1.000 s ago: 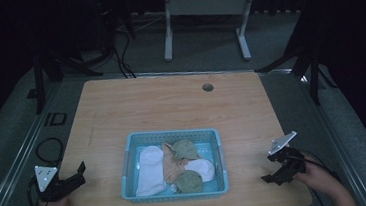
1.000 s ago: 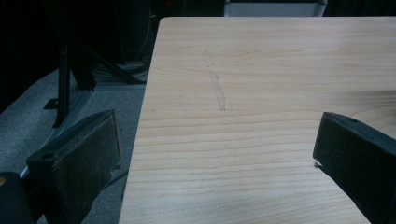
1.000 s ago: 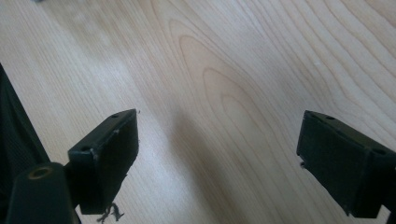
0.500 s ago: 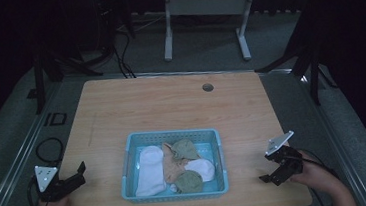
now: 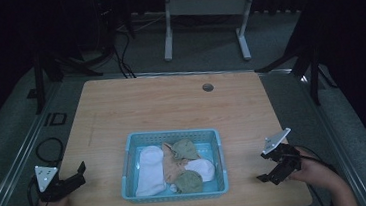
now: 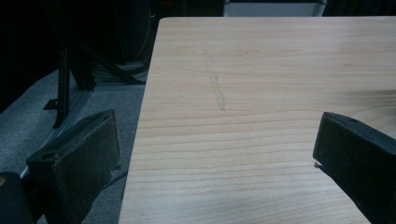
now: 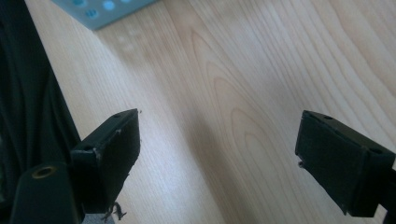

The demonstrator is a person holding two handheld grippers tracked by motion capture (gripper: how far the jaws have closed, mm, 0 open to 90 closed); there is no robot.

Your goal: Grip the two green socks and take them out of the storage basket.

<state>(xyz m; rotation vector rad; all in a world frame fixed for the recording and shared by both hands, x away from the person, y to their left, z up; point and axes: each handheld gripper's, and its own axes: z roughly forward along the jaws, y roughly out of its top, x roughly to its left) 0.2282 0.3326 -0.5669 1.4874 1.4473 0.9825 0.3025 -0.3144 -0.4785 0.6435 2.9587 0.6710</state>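
the table [image 5: 171, 104] is a pale wooden top, bare over its far half, which leaves room to lay things out beyond the basket. the basket [image 5: 173, 164] is a blue perforated tub near the front edge at the middle, so both hands can reach it about equally. in it lies a loose heap of socks: a white sock [image 5: 149, 170] along its left side, a peach sock [image 5: 171, 164] in the middle, two olive socks [image 5: 185, 149] at the back and front, and another white one to the right. they overlap, so the work looks like picking them out one by one, not yet begun. the left gripper [image 5: 77, 176] rests at the table's front left edge, jaws wide and empty. the right gripper [image 5: 268, 173] hovers at the front right, well apart from the basket, jaws also spread wide with nothing between them, turned toward the basket's corner.
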